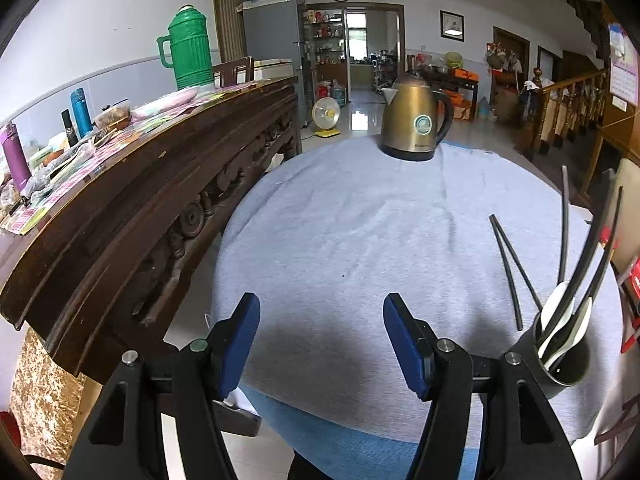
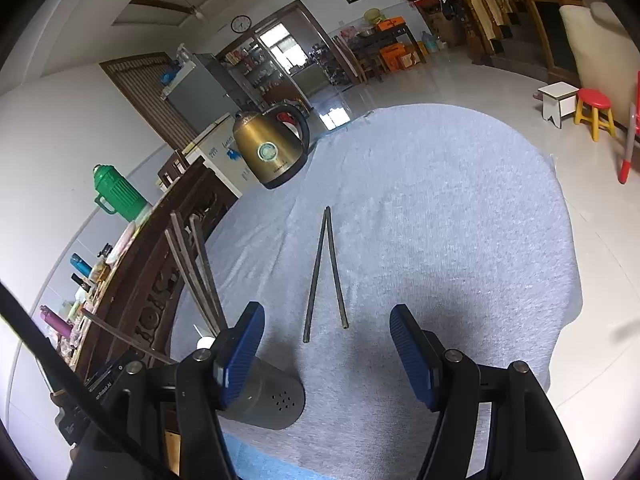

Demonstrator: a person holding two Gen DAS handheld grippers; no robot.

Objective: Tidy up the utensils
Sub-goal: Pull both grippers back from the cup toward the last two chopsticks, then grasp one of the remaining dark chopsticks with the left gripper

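Both tongs point steeply down at the grey cloth (image 1: 360,216). The left gripper (image 1: 322,344) stands well open with nothing between its blue pads; the holder (image 1: 560,360), stuffed with chopsticks and white spoons, sits just off its right finger. The right gripper (image 2: 326,350) is equally wide and empty. Two loose chopsticks (image 2: 326,276) lie just ahead between its fingers, touching at their far tips. A kettle (image 1: 414,120) stands well beyond.

Round table (image 1: 360,216) with a grey cloth over it; a brass kettle (image 1: 414,122) at the far edge, a dark utensil holder (image 1: 560,360) near the front; two loose chopsticks (image 2: 326,276) beside it.
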